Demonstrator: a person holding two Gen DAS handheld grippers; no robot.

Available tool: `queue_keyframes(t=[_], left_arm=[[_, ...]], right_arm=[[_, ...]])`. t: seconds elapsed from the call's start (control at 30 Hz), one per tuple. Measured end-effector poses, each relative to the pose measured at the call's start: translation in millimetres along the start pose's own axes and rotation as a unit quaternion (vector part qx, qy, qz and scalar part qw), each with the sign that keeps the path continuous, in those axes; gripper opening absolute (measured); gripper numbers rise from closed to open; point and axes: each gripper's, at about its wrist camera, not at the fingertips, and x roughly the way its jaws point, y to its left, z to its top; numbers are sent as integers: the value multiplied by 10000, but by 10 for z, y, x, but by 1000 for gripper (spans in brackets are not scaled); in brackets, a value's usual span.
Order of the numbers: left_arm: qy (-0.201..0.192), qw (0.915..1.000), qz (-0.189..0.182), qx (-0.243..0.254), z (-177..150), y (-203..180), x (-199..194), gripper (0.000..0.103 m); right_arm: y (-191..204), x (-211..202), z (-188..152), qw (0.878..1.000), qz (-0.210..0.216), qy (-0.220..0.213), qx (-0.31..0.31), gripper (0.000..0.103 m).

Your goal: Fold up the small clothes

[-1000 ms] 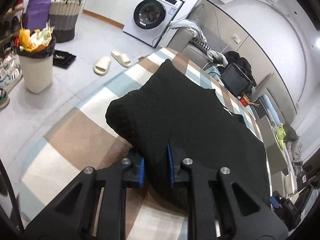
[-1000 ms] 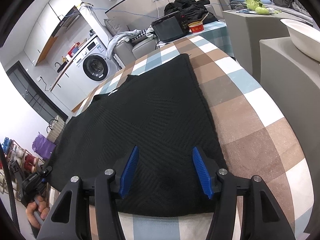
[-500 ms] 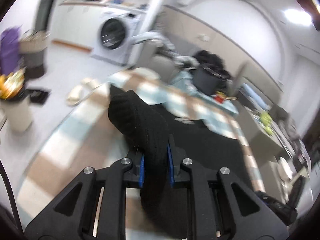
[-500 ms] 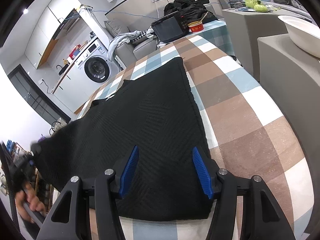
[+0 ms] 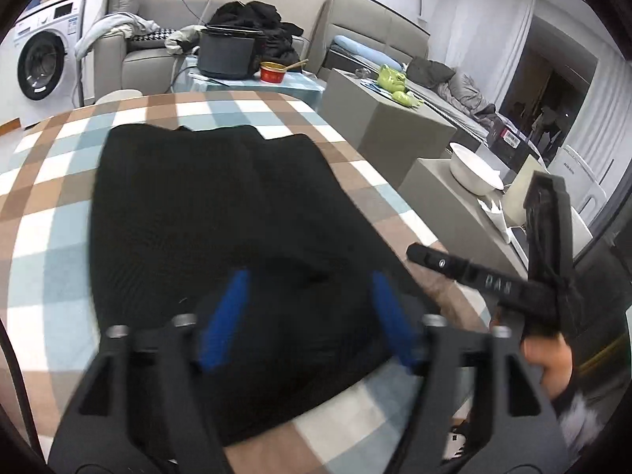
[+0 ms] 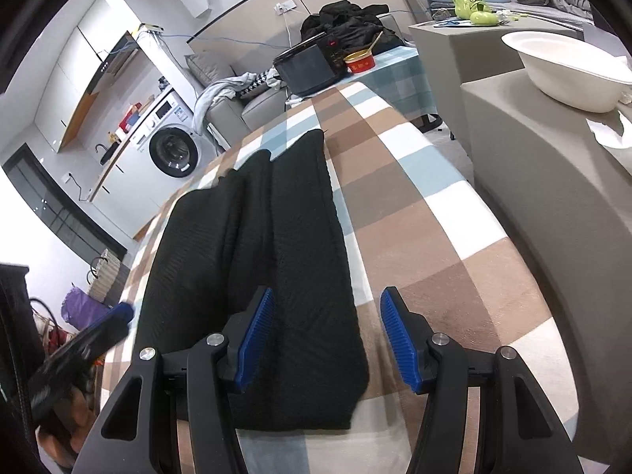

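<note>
Checked cloth in brown, blue and white covers the table, and a black knit garment lies flat on it as a long band with a sleeve laid lengthwise along its top.

Nearest the right-wrist camera, the right gripper hangs over the garment's near end with its blue pads apart; one pad is above the knit, the other above bare cloth, and nothing is pinched between them. At that view's left edge the blurred left tool shows, a hand under it.

From the left-wrist camera, the left gripper is motion-blurred and its jaws are opening above the near part of the garment; the knit lies below the pads, not clamped. The right tool and the hand holding it sit just beside the garment's right edge.

Farther off, a white bowl rests on a grey block beside the table. Beyond the table's far end stand a dark cooker, a red tub, a sofa heaped with clothes and a washing machine.
</note>
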Motion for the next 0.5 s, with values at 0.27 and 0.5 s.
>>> queue_keyframes(t=[0.27,0.5], left_arm=[[-209,9956,810,-419,-261,739,-329,73],[-59,9931,1008,-602,-426,1065,-304,73]], right_arm=[[223,94,11,9970,622,400,-239,57],[498,252,-87,9878,1062,1022,-493,57]])
